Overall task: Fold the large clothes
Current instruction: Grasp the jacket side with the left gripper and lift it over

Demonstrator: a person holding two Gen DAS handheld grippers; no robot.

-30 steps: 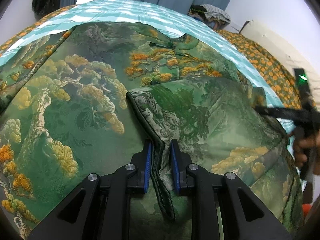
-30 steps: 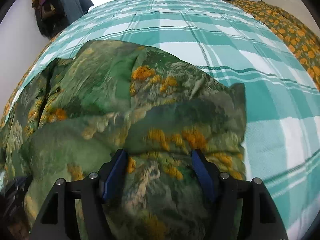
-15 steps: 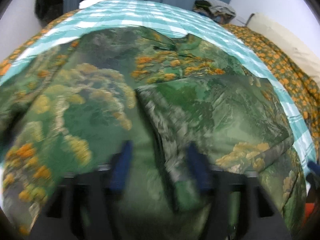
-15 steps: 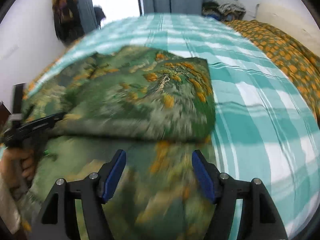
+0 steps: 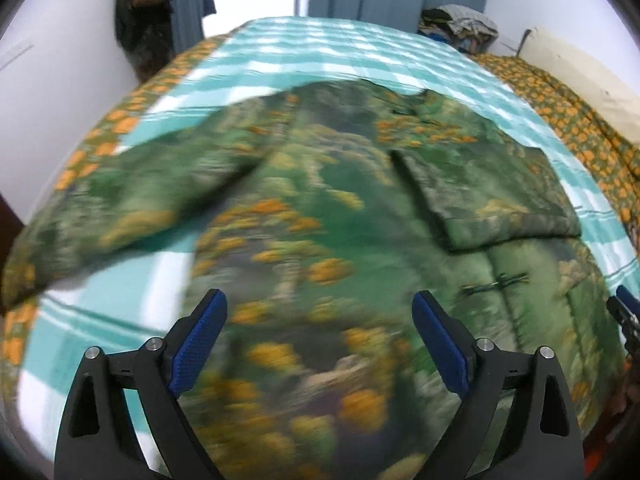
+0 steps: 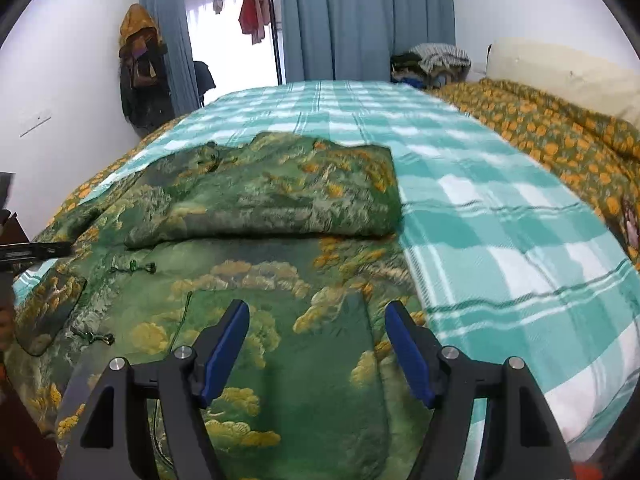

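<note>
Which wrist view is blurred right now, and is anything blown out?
Left wrist: the garment is motion-smeared, worst near the open left claw, whose fingers stay sharp. Right wrist: mostly sharp around the open right claw, slight softness at the folded sleeve; the doorway is blown out. Both show strong fisheye curvature.

One padded jacket (image 6: pixel 256 240), two tongs (image 5: pixel 318 330) (image 6: pixel 316 340), one bed (image 6: pixel 500 216)

1. Between the left gripper's (image 5: pixel 318 324) spread fingers lies only flat jacket (image 5: pixel 320 240).
2. Ahead and right of them, the folded-over sleeve (image 5: pixel 492 196) forms a raised ridge.
3. Right of the right gripper's (image 6: pixel 316 330) fingers, bare checked bedsheet (image 6: pixel 500 232) runs to the orange quilt (image 6: pixel 560 140).
</note>
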